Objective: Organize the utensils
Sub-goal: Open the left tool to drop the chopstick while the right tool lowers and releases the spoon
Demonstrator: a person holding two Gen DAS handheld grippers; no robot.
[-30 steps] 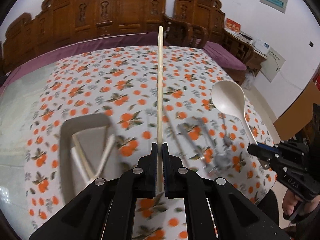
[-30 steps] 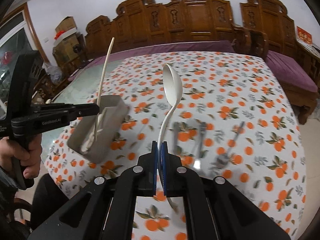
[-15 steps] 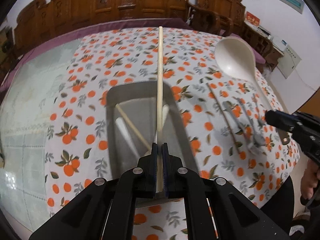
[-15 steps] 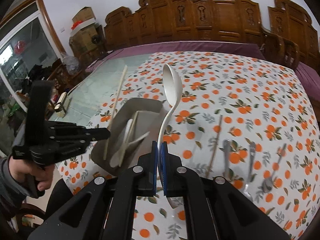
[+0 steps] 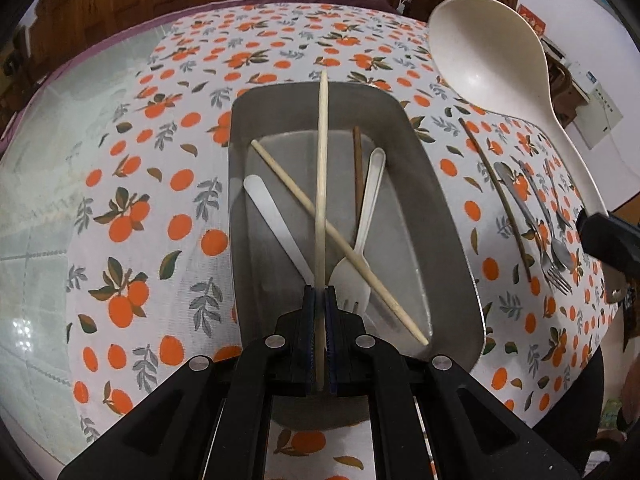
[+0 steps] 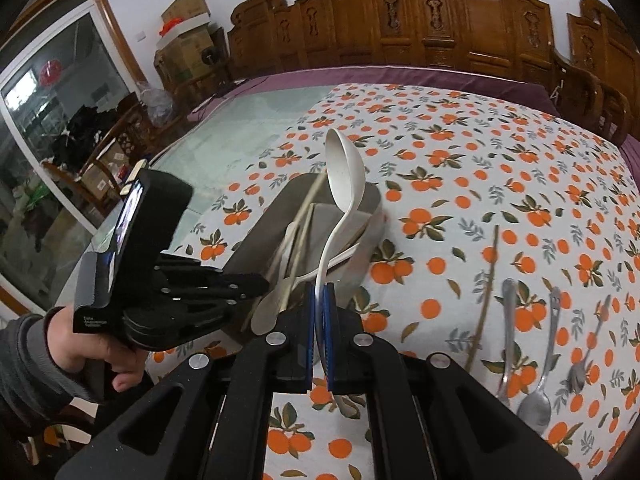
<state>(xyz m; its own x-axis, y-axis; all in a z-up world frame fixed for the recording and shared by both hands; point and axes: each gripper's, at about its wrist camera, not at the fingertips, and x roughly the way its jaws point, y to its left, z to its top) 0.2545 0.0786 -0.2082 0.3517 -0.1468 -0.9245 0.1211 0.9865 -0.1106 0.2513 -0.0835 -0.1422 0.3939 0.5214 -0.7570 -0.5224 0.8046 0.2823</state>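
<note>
My left gripper [image 5: 319,294] is shut on a pale wooden chopstick [image 5: 322,168], held over the grey metal tray [image 5: 448,208] and pointing along it. In the tray lie another pale chopstick [image 5: 304,204], a dark chopstick [image 5: 357,160], a white plastic fork [image 5: 362,240] and a white handle [image 5: 272,220]. My right gripper [image 6: 319,294] is shut on the handle of a large white spoon [image 6: 344,176], whose bowl hangs over the tray's right side [image 6: 370,236]. In the left wrist view the white spoon [image 5: 488,48] looms at the upper right.
On the orange-print tablecloth [image 5: 160,200] right of the tray lie a dark chopstick [image 5: 496,196], metal forks [image 5: 540,232] and a metal spoon [image 6: 540,384]. A person's hand [image 6: 80,344] holds the left gripper. Carved wooden chairs [image 6: 440,28] line the table's far side.
Both grippers have moved over the tray, the left one sinking and tilting down so the tray fills its view. The spoon came leftward, close beside the chopstick.
</note>
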